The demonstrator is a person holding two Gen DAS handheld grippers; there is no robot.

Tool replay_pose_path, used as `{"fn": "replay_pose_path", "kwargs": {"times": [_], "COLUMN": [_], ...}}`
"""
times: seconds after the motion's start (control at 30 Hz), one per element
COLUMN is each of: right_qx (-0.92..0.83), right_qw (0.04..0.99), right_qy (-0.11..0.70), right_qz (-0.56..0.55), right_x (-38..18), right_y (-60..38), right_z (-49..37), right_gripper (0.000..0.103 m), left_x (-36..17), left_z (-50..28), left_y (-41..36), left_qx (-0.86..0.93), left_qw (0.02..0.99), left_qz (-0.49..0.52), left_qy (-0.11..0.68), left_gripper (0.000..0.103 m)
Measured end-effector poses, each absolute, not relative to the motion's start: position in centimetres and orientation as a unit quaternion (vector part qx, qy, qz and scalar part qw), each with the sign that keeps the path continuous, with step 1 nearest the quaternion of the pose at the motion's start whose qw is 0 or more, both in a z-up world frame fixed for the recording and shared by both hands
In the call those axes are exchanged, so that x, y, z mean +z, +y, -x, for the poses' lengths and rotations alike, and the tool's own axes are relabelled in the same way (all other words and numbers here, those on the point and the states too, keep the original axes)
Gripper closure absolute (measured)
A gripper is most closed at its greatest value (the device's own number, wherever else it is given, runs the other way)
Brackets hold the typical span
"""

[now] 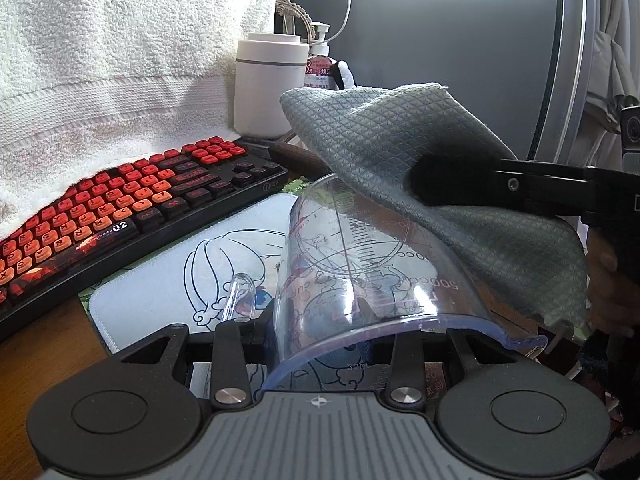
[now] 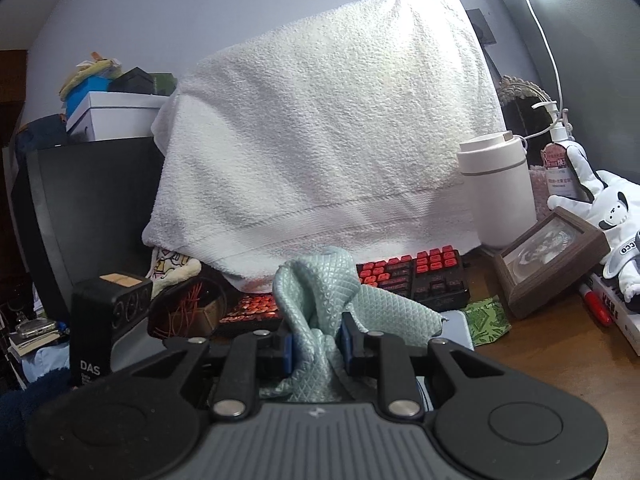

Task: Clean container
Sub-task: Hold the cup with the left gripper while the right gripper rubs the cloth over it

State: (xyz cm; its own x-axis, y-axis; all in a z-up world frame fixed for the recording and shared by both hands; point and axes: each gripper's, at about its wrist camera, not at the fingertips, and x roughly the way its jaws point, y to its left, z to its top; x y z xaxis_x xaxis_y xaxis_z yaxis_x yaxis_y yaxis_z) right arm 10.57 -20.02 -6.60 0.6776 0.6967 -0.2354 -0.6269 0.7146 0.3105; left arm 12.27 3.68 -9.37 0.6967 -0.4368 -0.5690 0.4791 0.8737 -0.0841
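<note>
My left gripper (image 1: 324, 330) is clamped on the rim of the clear measuring cup (image 1: 360, 264), which lies tipped on its side, its mouth toward me and its base pointing away over the white mouse pad (image 1: 160, 280) near the front edge of the desk (image 1: 44, 344). Its handle (image 1: 240, 296) sticks out on the keyboard (image 1: 120, 200) side. My right gripper (image 2: 316, 346) is clenched on a bunched grey-green cleaning cloth (image 1: 420, 168); the cloth drapes across the cup's far end and upper wall, touching it.

Risks, as I judge them. I hold only the thin rim, and the plastic is smooth, so a hard push with the cloth could lever the cup out of my left jaws or twist it round. The cloth hangs loose below my right fingers (image 1: 516, 186), so a trailing corner could snag on the rim instead of wiping. A slipped cup would likely roll toward the keyboard or the white lidded canister (image 1: 266, 88) near the desk's back edge. Short strokes, pressing toward my left grip rather than across it, would be safer.
</note>
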Motion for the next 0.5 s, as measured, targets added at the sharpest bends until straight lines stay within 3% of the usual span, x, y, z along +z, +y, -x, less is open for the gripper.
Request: {"fn": "replay_pose_path", "kwargs": {"times": [0.5], "right_qx": [0.366], "right_qw": [0.911], "right_qy": [0.173], "right_qz": [-0.079], "right_x": [-6.09], "right_y": [-19.13], "right_z": [-10.0], "right_gripper": [0.082], "left_x": [-9.34], "left_z": [-12.03], "left_y": [3.49], "left_qx": [-0.248], "left_qw": [0.921], "left_qz": [-0.038], "left_qy": [0.299], "left_gripper": [0.066]}}
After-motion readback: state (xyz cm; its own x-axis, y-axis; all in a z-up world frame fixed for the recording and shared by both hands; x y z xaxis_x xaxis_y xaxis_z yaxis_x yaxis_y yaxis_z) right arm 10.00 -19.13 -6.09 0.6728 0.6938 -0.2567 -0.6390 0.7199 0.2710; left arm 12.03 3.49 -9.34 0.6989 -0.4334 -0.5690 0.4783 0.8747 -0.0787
